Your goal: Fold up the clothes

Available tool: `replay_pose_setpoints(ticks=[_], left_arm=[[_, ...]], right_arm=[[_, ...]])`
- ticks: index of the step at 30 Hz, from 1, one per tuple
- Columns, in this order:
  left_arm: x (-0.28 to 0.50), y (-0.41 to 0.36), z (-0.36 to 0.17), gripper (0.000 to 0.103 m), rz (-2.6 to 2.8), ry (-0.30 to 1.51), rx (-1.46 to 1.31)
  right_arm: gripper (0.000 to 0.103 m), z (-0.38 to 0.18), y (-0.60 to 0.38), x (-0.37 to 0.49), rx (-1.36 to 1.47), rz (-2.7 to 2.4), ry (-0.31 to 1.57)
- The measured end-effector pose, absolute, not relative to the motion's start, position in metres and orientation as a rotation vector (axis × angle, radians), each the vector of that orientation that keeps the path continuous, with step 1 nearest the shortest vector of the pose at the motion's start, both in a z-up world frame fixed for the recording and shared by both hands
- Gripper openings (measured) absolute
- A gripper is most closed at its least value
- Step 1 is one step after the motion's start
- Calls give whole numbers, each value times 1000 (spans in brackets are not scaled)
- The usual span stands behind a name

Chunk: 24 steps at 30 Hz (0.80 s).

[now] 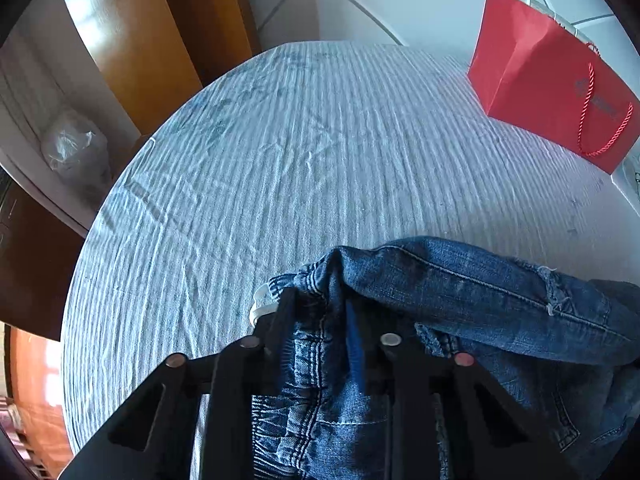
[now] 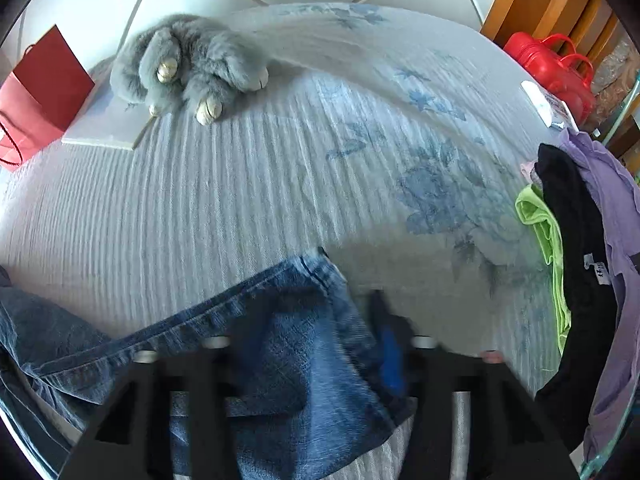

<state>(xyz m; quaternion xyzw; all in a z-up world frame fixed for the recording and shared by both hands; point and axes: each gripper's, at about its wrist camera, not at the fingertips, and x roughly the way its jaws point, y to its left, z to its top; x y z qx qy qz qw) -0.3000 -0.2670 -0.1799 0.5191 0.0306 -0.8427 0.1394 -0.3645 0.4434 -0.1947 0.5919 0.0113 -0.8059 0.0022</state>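
Blue denim jeans (image 1: 472,292) lie bunched on the bed with the striped pale-blue cover (image 1: 280,160). My left gripper (image 1: 320,312) is shut on the elastic waistband of the jeans, which hangs over and between its fingers. In the right wrist view my right gripper (image 2: 316,312) is shut on the hem end of a jeans leg (image 2: 288,344), which runs off to the lower left. The image of the right fingers is blurred.
A red paper bag (image 1: 548,76) stands at the far right of the bed; it also shows in the right wrist view (image 2: 40,92). A grey plush rabbit (image 2: 188,60) lies on a flat white box. A pile of black, purple and green clothes (image 2: 576,248) sits at the right edge.
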Motion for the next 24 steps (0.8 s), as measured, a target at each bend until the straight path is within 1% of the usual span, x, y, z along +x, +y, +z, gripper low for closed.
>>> replay_pose_setpoints(ticks=[1,2,4,6,8,9,10,11,12,13,14,15,17,19,21,24], left_arm=[[-297,-267,-172,12,-2450,107,1461],[-295,-269,-163,12,-2469,142,1424],[-295,-276,-148,12,-2500,218,1380],[-304,-281,-144,12,-2500,250,1383],[-323,-284,-152,12,-2465,244,1401],[-331,-286,-157,12,-2452,272,1405],[-338,-287,-160,12,-2444,315,1408],[-342,-288,-161,15,-2444,364,1424],[-344,-288,-159,19,-2460,396,1436],[-342,-284,-154,32,-2488,392,1435],[-338,-281,-148,41,-2515,374,1426],[-330,-278,-141,43,-2535,332,1408],[-309,-274,-128,44,-2551,283,1388],[-279,-275,-122,44,-2546,276,1382],[-245,-279,-123,44,-2524,278,1401],[-195,-279,-134,44,-2465,227,1449]], right_arm=[[6,-187,441,-360,1821,-2558,50],[6,-179,440,-355,1774,-2592,57],[6,-151,443,-344,1616,-2686,6],[6,-127,463,-343,1487,-2781,-150],[10,-120,484,-358,1442,-2834,-278],[30,-124,486,-369,1475,-2855,-277],[68,-128,487,-381,1508,-2876,-275],[82,-131,488,-390,1536,-2891,-271],[85,-133,485,-393,1551,-2887,-258],[85,-135,483,-392,1561,-2882,-248],[85,-133,482,-378,1559,-2874,-251],[85,-131,482,-364,1556,-2866,-254],[85,-127,480,-336,1551,-2851,-259],[85,-123,479,-308,1545,-2835,-264],[85,-119,478,-280,1539,-2819,-270],[85,-119,480,-235,1561,-2800,-291]])
